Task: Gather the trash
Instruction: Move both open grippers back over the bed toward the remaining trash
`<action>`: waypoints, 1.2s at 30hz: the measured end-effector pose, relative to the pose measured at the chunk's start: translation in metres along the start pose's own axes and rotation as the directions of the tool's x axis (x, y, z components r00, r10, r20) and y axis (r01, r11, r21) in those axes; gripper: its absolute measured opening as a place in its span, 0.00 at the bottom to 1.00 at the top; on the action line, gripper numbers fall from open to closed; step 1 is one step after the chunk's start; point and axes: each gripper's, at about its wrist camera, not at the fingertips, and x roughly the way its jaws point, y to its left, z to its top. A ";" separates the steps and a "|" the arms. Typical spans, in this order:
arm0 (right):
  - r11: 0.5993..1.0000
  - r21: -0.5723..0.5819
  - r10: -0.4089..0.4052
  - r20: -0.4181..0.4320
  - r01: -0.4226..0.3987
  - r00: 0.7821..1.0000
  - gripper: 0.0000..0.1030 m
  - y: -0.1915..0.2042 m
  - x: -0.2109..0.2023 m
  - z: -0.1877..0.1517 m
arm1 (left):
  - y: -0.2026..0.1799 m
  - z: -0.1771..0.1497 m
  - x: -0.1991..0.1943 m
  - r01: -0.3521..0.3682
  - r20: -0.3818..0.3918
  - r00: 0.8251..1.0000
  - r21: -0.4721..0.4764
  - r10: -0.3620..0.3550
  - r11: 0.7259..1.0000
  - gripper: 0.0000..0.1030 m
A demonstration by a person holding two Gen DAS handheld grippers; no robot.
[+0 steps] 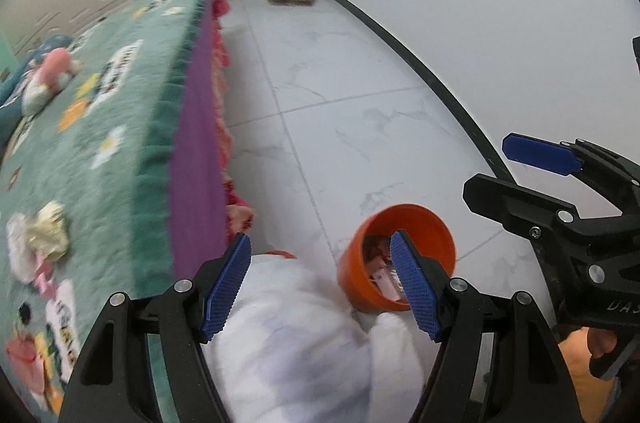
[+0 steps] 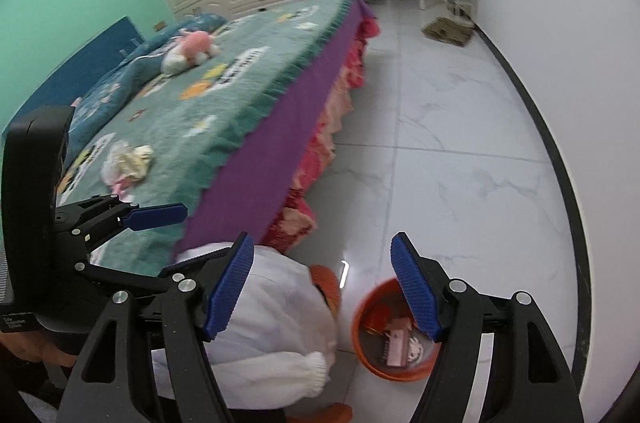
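On the green bedspread (image 2: 224,127), towards its near left part, a crumpled wad of pale wrappers (image 2: 130,161) is lying in the open, well apart from the pink plush toy (image 2: 192,49) farther up the bed. That wad looks like the trash left to collect. Down on the white tiled floor (image 2: 460,159), just beside the bed's frilled skirt (image 2: 340,103), the orange bin (image 2: 390,367) is standing upright and is already holding a few pink and red packets.

Both tools are hanging above the bin and a white padded garment (image 2: 280,323). The left gripper (image 1: 320,281) is standing with its jaws spread wide and nothing between the pads; the bin only shows behind its right finger. The right gripper (image 2: 322,287) is likewise gaping and carrying nothing.

Judging from this, the step in hand is going for the wad on the bed. The left gripper is the nearer one, so it seems the better choice. It should be coming in from above with the pads straddling the whole bundle, since loose wrappers may be separating if only one corner is pinched. Pressing slightly into the soft cover before closing should help, though the fuzzy fabric could be getting caught too. The bin is light and near the person's white sleeve (image 2: 316,371), so a careless swing could be tipping it.
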 end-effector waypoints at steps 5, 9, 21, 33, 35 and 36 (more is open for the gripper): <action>0.995 -0.076 0.065 0.009 -0.064 0.998 0.69 0.045 -0.002 0.008 | 0.028 -0.018 -0.025 -0.033 0.029 0.999 -0.079 0.036 0.996 0.71; 0.984 -0.139 0.118 0.008 -0.116 0.993 0.69 0.086 0.002 0.013 | 0.053 -0.034 -0.047 -0.075 0.048 0.995 -0.147 0.082 0.986 0.71; 0.913 -0.318 0.257 -0.043 -0.257 0.966 0.69 0.209 0.019 0.023 | 0.135 -0.097 -0.108 -0.183 0.064 0.974 -0.342 0.217 0.922 0.71; 0.827 -0.431 0.336 -0.139 -0.363 0.931 0.69 0.316 0.048 0.018 | 0.206 -0.158 -0.139 -0.248 0.024 0.954 -0.499 0.300 0.830 0.71; 0.814 -0.441 0.345 -0.154 -0.377 0.926 0.69 0.329 0.054 0.017 | 0.215 -0.165 -0.141 -0.253 0.018 0.952 -0.517 0.306 0.818 0.71; 0.809 -0.445 0.351 -0.161 -0.385 0.923 0.69 0.336 0.057 0.017 | 0.219 -0.168 -0.142 -0.255 0.015 0.951 -0.527 0.309 0.811 0.71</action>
